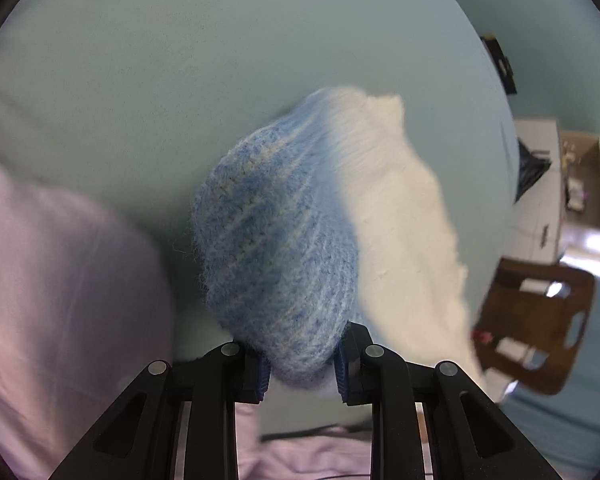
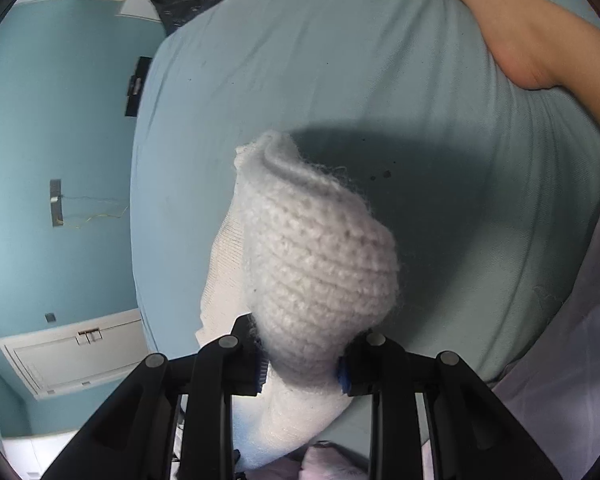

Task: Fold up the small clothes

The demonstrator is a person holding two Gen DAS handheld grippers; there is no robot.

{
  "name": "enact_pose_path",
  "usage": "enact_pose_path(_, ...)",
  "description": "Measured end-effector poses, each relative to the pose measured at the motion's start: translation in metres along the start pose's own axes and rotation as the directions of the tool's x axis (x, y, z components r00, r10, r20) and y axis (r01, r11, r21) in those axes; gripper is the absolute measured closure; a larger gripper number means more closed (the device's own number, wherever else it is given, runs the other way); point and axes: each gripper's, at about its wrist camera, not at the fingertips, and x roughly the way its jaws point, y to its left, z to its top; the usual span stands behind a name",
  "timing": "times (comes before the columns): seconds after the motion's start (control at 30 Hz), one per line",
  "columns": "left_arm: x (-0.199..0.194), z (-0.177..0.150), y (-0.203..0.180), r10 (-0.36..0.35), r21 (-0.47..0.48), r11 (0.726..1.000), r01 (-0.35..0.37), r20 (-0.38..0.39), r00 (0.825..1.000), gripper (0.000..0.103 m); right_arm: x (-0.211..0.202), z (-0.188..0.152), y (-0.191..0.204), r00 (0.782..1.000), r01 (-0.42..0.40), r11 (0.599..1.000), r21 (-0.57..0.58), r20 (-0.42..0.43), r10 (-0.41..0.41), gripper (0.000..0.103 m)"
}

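- A knitted sock (image 1: 284,240), blue at one end and white at the other, hangs in the air above a pale green bed (image 1: 180,60), stretched between two grippers.
- The left gripper (image 1: 302,372) has its fingers clamped on the blue end, which bulges out just ahead of the blue pads.
- The right gripper (image 2: 302,372) has its fingers clamped on the white end (image 2: 320,264), with more white knit hanging below the pads.
- Only the left view shows the sock's blue part and a blurred pink cloth (image 1: 60,280) lying to the left.
- Only the right view shows a bare forearm (image 2: 532,40) across the top right corner, and a teal wall (image 2: 60,120) with a white door (image 2: 76,352) on the left.
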Motion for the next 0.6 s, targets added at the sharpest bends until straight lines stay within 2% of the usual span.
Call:
enact_pose_path(0.07,-0.005,0.017,-0.014,-0.042,-0.022,0.999,0.042,0.003,0.999,0.080,0.007,0.020,0.009,0.998,-0.003,0.998,0.066,-0.058,0.007,0.081)
enact_pose_path(0.23,0.004,0.074,-0.057,-0.081,-0.089,0.993,0.082,0.016,0.997,0.080,0.035,0.059,0.048,0.995,0.013,0.992,0.129,-0.096,0.000,0.081)
enact_pose_path(0.4,0.037,0.136,-0.095,-0.061,-0.156,0.985,0.068,0.050,0.997,0.080,0.092,0.110,0.093,0.992,0.055,0.985,0.164,-0.122,-0.035,0.081)
enact_pose_path(0.5,0.065,0.166,-0.104,-0.013,-0.142,0.990,0.021,0.054,0.998,0.076,0.133,0.138,0.119,0.990,0.085,0.981,0.176,-0.129,-0.063,0.080)
enact_pose_path(0.53,0.072,0.173,-0.107,-0.030,-0.121,0.992,0.038,0.066,0.997,0.072,0.142,0.149,0.121,0.988,0.096,0.982,0.162,-0.137,-0.074,0.076)
enact_pose_path(0.6,0.070,0.179,-0.108,-0.113,-0.094,0.988,0.124,0.114,0.987,0.067,0.164,0.167,0.124,0.990,0.067,0.976,0.208,-0.135,-0.040,0.058)
